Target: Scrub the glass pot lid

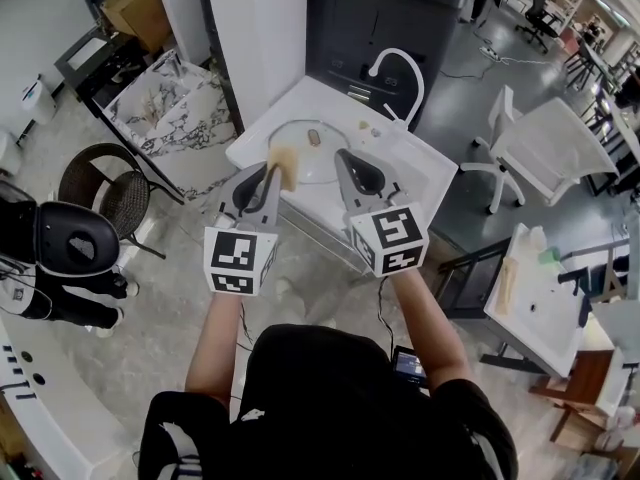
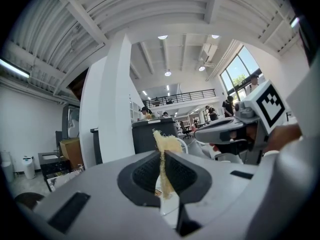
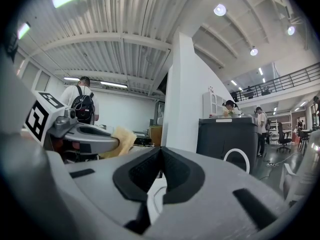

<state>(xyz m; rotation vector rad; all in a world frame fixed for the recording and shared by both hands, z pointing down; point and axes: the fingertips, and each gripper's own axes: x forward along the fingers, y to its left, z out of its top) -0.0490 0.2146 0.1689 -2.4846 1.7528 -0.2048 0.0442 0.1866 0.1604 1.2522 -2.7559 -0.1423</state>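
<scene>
The glass pot lid [image 1: 312, 149] lies flat in the white sink [image 1: 415, 168], its knob near the middle. My left gripper [image 1: 272, 176] is shut on a tan scrub sponge [image 1: 284, 166], held above the lid's near left edge. In the left gripper view the sponge [image 2: 166, 156] stands pinched between the dark pads and sticks out past the tips. My right gripper [image 1: 341, 160] hovers beside it over the lid's near right part, shut and empty. In the right gripper view its tips [image 3: 160, 150] meet, and the sponge [image 3: 119, 139] shows at left.
A curved white faucet [image 1: 403, 69] rises at the sink's far side. A dark cabinet [image 1: 385, 13] stands behind it, a white column [image 1: 255, 28] to its left. A round black chair [image 1: 108, 193] is at left, a white chair [image 1: 545, 153] and small table [image 1: 545, 298] at right.
</scene>
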